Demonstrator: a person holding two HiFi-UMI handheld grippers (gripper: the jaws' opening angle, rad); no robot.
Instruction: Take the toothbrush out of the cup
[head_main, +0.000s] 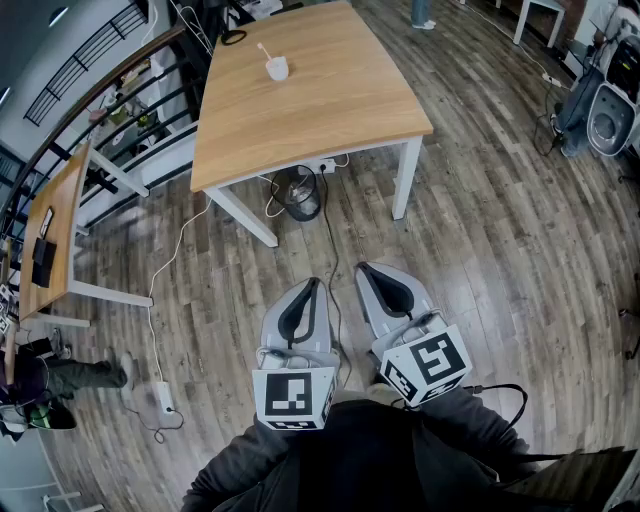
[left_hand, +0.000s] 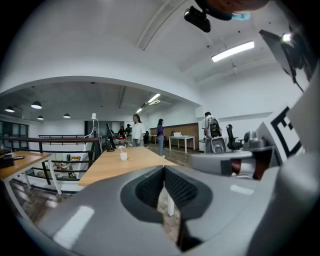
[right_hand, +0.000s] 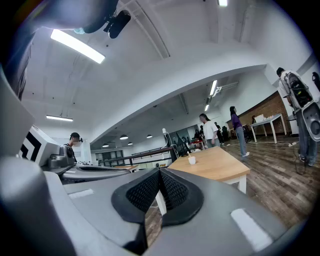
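Note:
A white cup (head_main: 277, 68) stands far off on the wooden table (head_main: 330, 110), with a white toothbrush (head_main: 264, 49) leaning out of it to the left. The cup also shows small in the left gripper view (left_hand: 123, 156) and the right gripper view (right_hand: 191, 160). Both grippers are held close to my body, well short of the table. My left gripper (head_main: 313, 285) is shut with nothing between its pads. My right gripper (head_main: 365, 270) is shut and empty too, side by side with the left.
A black bin (head_main: 300, 193) and cables lie on the wood floor under the table's near edge. A second desk (head_main: 60, 230) and a railing stand at the left. Several people (left_hand: 136, 130) stand beyond the table. A power strip (head_main: 164, 397) lies on the floor at the left.

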